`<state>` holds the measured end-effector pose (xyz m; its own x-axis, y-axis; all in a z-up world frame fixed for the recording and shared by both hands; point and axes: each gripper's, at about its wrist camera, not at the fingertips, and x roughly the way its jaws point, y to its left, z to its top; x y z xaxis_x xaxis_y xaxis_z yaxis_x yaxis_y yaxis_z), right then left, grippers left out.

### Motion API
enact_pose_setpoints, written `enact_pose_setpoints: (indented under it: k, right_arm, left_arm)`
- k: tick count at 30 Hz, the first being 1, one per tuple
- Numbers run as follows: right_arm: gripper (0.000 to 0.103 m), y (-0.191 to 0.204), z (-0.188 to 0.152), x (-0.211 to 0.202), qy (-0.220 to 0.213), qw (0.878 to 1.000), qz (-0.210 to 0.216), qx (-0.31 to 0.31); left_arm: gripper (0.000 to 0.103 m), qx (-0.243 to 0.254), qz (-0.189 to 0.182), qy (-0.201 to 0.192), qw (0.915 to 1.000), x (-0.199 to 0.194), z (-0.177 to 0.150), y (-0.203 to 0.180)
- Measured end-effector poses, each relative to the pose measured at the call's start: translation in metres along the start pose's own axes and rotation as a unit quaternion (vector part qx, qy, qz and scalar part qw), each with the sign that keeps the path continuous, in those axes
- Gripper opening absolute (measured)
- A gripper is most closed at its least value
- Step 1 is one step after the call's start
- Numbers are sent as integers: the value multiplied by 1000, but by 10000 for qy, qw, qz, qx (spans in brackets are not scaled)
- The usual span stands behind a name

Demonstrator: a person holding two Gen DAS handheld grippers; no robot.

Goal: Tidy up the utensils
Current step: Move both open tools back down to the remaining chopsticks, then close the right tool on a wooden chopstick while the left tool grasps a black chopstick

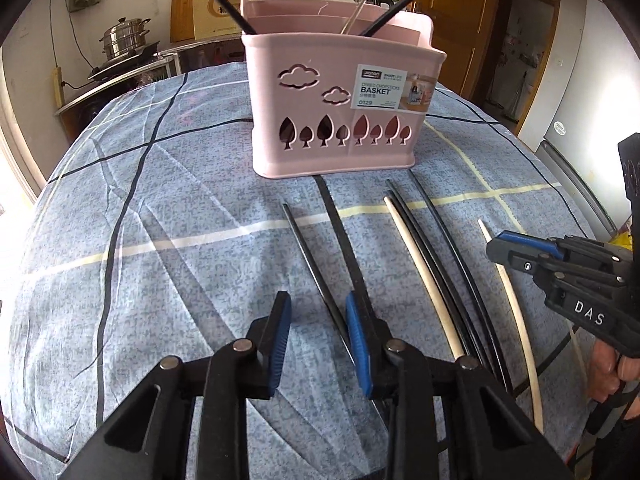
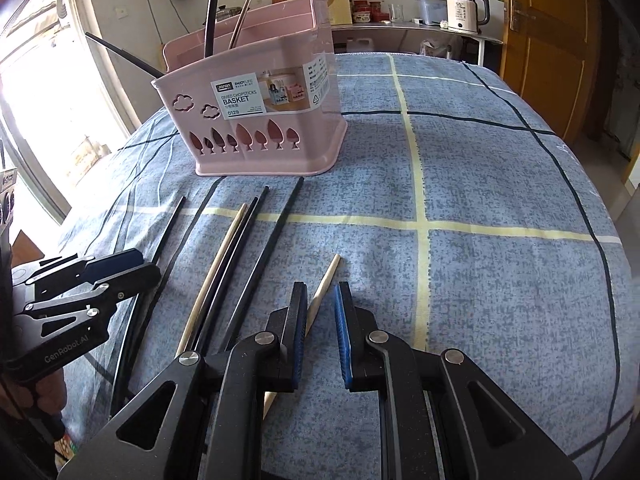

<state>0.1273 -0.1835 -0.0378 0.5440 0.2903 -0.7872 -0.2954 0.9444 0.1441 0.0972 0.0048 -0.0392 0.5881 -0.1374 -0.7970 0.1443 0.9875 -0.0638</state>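
Observation:
A pink chopstick basket point(image 1: 332, 116) point(image 2: 256, 120) stands on the table with black and metal chopsticks in it. Several black chopsticks point(image 1: 308, 256) point(image 2: 260, 248) and two light wooden chopsticks point(image 1: 424, 276) point(image 2: 216, 272) lie in front of it. My left gripper point(image 1: 318, 320) is open and empty above the black chopsticks; it also shows in the right wrist view point(image 2: 120, 266). My right gripper point(image 2: 322, 320) is open, with the rightmost wooden chopstick point(image 2: 326, 280) between its fingers below; it also shows in the left wrist view point(image 1: 500, 248).
The table wears a blue checked cloth point(image 1: 160, 240) point(image 2: 500, 200). A steel pot point(image 1: 124, 38) sits on a stove behind. A white kettle point(image 2: 464, 8) stands on a back shelf. A wooden door point(image 2: 552, 40) is at the right.

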Motion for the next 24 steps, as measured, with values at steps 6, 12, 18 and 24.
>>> enact_pose_setpoints:
  k: [6, 12, 18, 24]
  right_arm:
    - [15, 2, 11, 7, 71, 9998, -140, 98]
    - [14, 8, 13, 10, 56, 9994, -333, -19]
    - [10, 11, 9, 10, -32, 9991, -424, -12]
    - [5, 10, 9, 10, -22, 9992, -401, 61]
  left_arm:
    - [31, -194, -90, 153, 9997, 11, 16, 3]
    - [31, -195, -62, 120, 9997, 23, 30, 1]
    - [30, -19, 153, -84, 9998, 26, 28, -8]
    - [10, -96, 198, -29, 9998, 24, 29, -6]
